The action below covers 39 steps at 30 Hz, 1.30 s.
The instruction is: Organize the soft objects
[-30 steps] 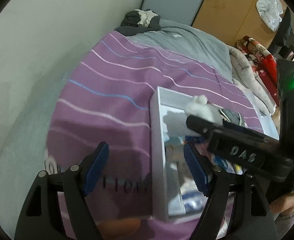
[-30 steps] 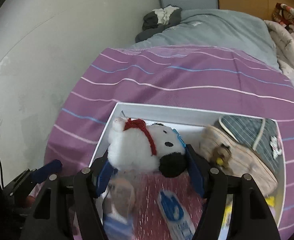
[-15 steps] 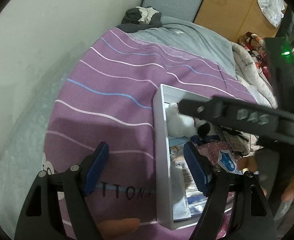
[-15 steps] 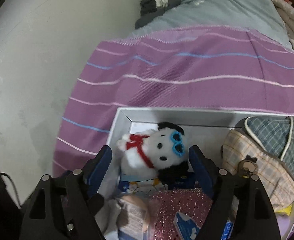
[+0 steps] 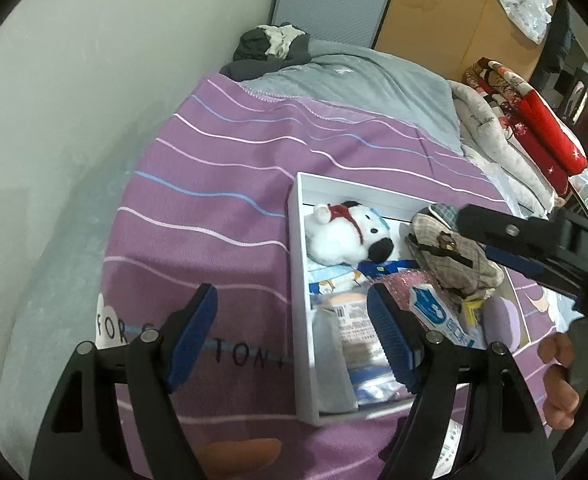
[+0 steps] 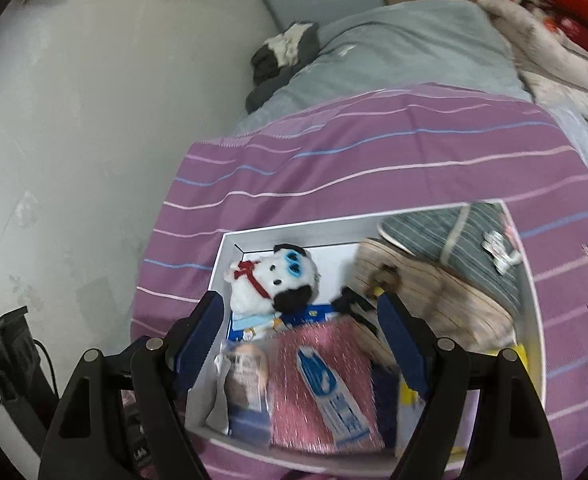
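Released since a sec ago, the plush dog (image 6: 274, 280) now lies in the white box (image 6: 532, 280), w/ the right gripper (image 6: 302, 336) pulled back and up. Box sits on a purple striped blanket (image 5: 222, 184) over a bed, grey sheet (image 5: 374, 80) beyond, pale wall (image 5: 74, 100) alongside. Right gripper hovers above box, jaws spread, empty. Left gripper (image 5: 290, 336) hangs low over box's left edge, also spread wide, nothing btwn pads. Plush is at the far-left corner; plaid pouch (image 6: 434, 304) beside it, pink glitter pack (image 6: 318, 380) and packets nearer.
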Each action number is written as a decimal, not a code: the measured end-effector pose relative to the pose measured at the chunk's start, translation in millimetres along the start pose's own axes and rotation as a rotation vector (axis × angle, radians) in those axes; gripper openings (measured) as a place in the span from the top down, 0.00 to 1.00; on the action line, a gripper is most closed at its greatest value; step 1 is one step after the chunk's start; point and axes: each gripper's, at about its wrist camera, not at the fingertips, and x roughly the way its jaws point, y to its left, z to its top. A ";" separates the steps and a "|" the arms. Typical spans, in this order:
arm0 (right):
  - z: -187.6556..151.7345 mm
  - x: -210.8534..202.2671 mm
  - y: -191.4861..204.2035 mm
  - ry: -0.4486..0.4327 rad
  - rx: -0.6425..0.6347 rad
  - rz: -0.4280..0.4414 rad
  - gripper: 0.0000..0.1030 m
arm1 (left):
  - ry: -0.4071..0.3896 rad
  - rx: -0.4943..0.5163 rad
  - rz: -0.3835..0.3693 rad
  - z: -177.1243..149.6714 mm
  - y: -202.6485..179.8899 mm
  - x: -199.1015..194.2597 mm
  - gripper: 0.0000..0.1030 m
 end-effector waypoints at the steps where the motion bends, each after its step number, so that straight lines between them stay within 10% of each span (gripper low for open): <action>1: -4.1 -7.3 -3.5 -0.008 0.014 0.002 0.23 | -0.001 -0.001 -0.002 -0.5 0.0 -1.8 0.25; 27: -52.7 -190.0 4.0 -0.336 -0.046 -0.105 0.22 | -0.081 0.001 -0.123 -6.3 -51.4 -110.1 0.25; 39: -145.7 -184.3 27.3 -0.335 -0.271 -0.255 0.23 | -0.112 0.134 -0.048 -75.0 -67.0 -138.3 0.25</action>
